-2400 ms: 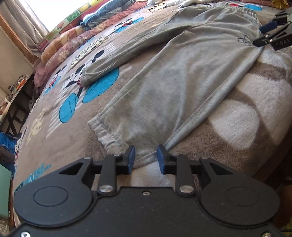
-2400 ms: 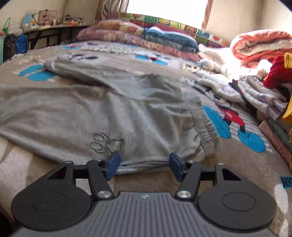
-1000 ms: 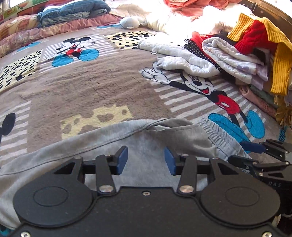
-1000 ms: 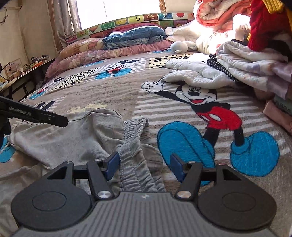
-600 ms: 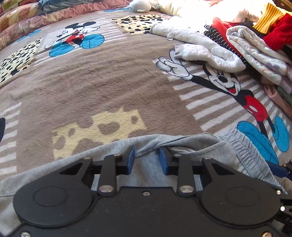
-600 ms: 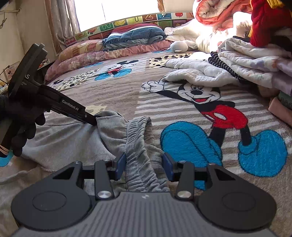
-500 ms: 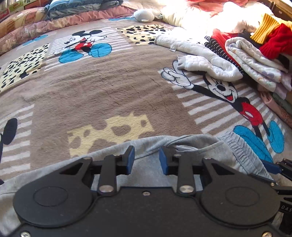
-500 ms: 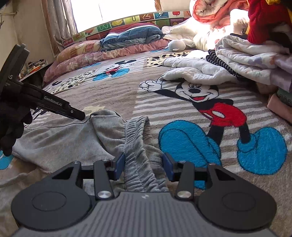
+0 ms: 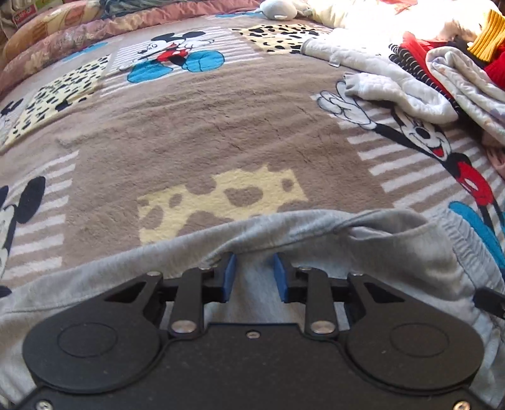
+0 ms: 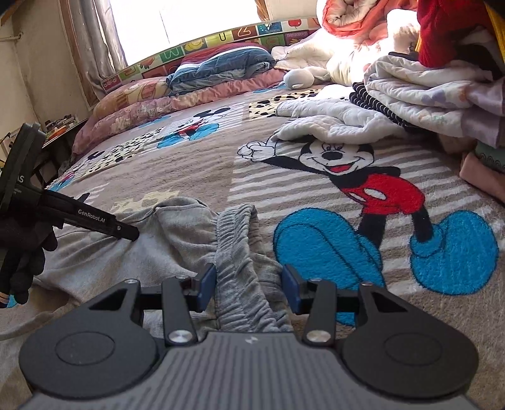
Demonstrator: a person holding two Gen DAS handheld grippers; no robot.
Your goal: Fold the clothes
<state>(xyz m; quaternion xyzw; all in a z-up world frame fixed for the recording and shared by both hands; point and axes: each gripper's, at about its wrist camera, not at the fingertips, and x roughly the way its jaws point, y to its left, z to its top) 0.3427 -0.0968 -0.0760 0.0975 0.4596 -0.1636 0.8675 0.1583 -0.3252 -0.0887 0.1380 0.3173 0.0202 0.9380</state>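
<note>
Both grippers sit low on the grey trousers (image 10: 176, 252), which lie bunched across the lower part of each view on the cartoon-mouse blanket (image 9: 221, 126).

From my left gripper (image 9: 254, 274), at the bottom centre of its view, I see the 2 blue pads (image 9: 229, 274) closing with a raised fold of the grey cloth between them; the cloth's edge drapes over the fingertips, and I cannot tell whether the pads press it yet. In the right wrist view that same tool enters from the left edge as a black arm held by a black-gloved hand (image 10: 22, 252), its tip touching the trousers.

My right gripper (image 10: 249, 285), at the bottom centre of its own view, has its pads (image 10: 206, 285) set on either side of the ribbed waistband (image 10: 236, 252). The band fills the gap and meets both pads, so I read it as pinched.

Beyond the trousers the blanket runs up the frame with a yellow cheese patch (image 9: 221, 195) just past the cloth's edge. A white quilted garment (image 10: 331, 123) lies at the upper right, beside a pile of clothes (image 10: 435, 91). Pillows (image 10: 164, 97) line the far edge under a bright window (image 10: 189, 22) at the top.
</note>
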